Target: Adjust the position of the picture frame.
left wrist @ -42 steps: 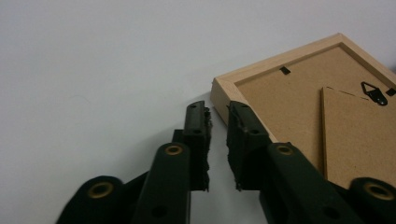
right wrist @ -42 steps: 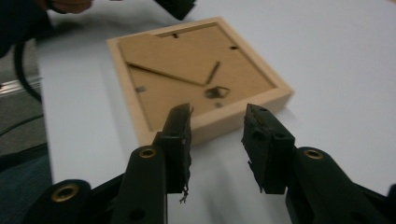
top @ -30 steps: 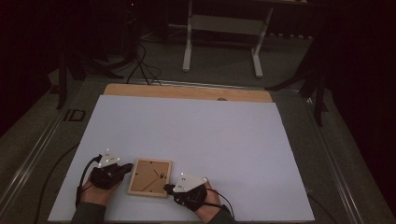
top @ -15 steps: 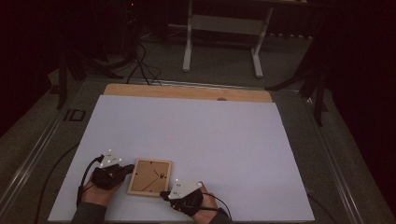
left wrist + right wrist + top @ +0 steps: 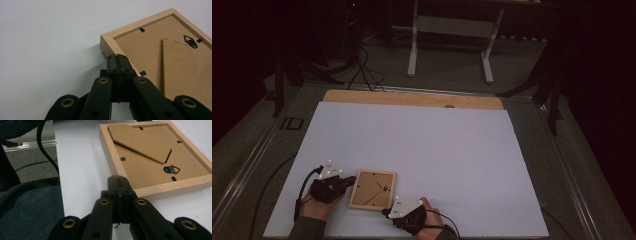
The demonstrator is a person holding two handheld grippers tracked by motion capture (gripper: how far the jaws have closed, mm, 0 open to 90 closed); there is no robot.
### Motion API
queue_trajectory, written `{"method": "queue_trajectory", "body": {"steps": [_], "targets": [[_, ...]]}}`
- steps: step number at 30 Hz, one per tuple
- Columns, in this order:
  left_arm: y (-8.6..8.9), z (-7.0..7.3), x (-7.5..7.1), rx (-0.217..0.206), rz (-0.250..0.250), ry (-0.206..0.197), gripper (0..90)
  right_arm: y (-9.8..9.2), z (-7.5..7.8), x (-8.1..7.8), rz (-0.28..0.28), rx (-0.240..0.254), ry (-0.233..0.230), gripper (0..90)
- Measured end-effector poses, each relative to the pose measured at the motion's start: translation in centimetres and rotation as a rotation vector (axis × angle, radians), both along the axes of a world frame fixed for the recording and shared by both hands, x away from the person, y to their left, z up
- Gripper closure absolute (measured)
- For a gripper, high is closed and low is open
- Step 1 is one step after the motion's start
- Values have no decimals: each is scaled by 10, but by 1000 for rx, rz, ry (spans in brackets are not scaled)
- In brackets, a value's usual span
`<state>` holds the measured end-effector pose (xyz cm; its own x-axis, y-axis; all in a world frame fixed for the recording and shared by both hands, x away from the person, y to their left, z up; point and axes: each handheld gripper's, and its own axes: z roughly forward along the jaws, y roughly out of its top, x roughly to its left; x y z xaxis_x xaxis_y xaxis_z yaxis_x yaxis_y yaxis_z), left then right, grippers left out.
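A small wooden picture frame lies back-side up near the front left of the white table. Its brown backing shows a fold-out stand and a black hanger. My left gripper is shut, its tips against the frame's left edge. In the left gripper view the closed tips meet the frame's wooden rim. My right gripper is shut at the frame's near right corner. In the right gripper view its closed tips reach the frame's rim, with nothing between the jaws.
A bare wooden strip runs along the table's far edge. Beyond it stand a white table frame and cables on the floor. A dark sleeve lies left of the right gripper. Open white surface stretches right and far.
The right gripper has slid left and toward the table's near edge, ending at the frame's near right corner. The left gripper and the frame have stayed about where they were.
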<state>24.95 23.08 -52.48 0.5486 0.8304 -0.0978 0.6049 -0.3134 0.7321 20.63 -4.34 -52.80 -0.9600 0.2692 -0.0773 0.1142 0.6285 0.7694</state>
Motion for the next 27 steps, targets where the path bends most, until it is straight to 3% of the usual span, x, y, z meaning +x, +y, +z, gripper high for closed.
{"method": "queue_trajectory", "body": {"steps": [12,20,27], "targets": [[-12,0,10,17,-22,-9,893,-3,-3,6,-18,1,9,896],[-18,-2,16,-6,-11,0,894,-6,-4,10,-36,1,15,897],[-23,-4,18,4,-13,-3,894,-12,-2,16,-65,8,18,896]]}}
